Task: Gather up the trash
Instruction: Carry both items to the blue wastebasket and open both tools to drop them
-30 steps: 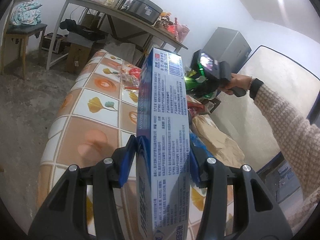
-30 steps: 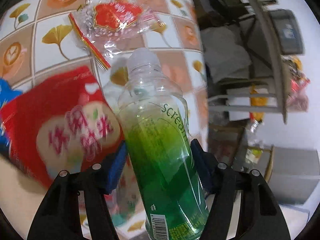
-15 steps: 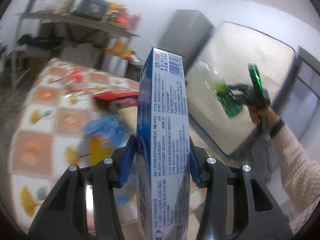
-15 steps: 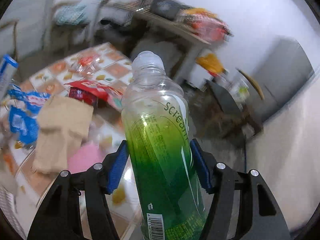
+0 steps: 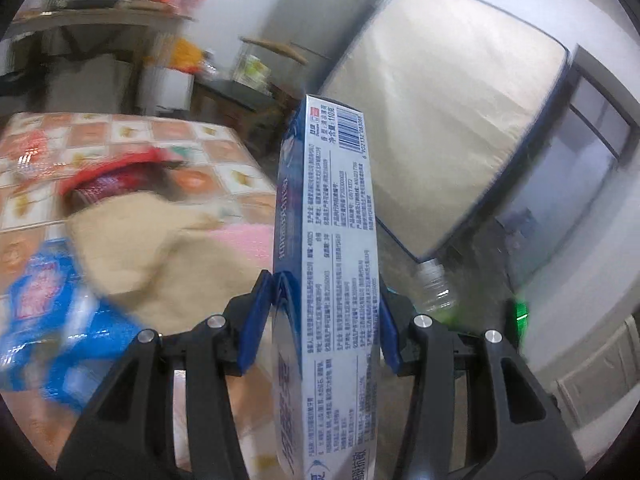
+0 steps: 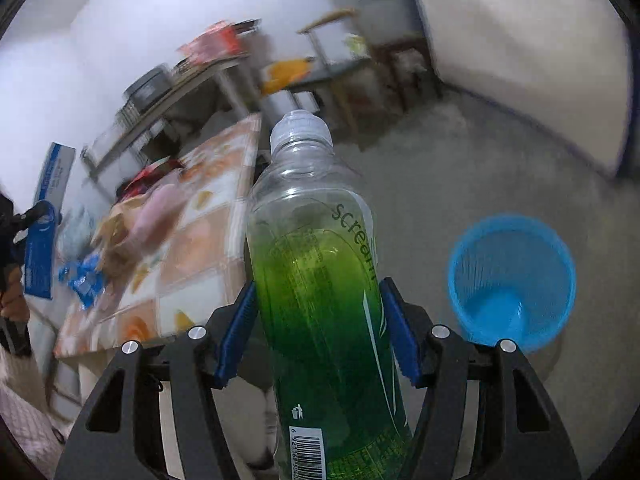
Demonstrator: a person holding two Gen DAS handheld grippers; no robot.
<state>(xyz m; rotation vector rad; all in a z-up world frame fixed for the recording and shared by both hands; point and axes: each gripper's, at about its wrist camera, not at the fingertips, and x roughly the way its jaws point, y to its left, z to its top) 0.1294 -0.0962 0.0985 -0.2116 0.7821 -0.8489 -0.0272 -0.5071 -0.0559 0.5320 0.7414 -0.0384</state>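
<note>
My left gripper (image 5: 325, 320) is shut on a long blue and white toothpaste box (image 5: 328, 240), which stands up between the blue pads. My right gripper (image 6: 316, 332) is shut on a green plastic bottle (image 6: 320, 300) with a clear capped top. A blue mesh waste basket (image 6: 512, 280) stands on the grey floor to the right of the bottle, empty inside. From the right wrist view the toothpaste box (image 6: 50, 216) shows far left over the table. The bottle's top (image 5: 434, 284) peeks out low right in the left wrist view.
A table with a flowered tile-pattern cloth (image 5: 168, 136) carries a brown paper bag (image 5: 160, 248), a blue wrapper (image 5: 52, 320), a red packet (image 5: 116, 172) and a pink cloth (image 5: 244, 240). A mattress (image 5: 452, 128) leans on the wall. A cluttered shelf table (image 6: 180, 84) stands behind.
Both grippers swung away from the table towards the floor, each keeping its load. The right one rolled over, and the blue basket has come into its view.
</note>
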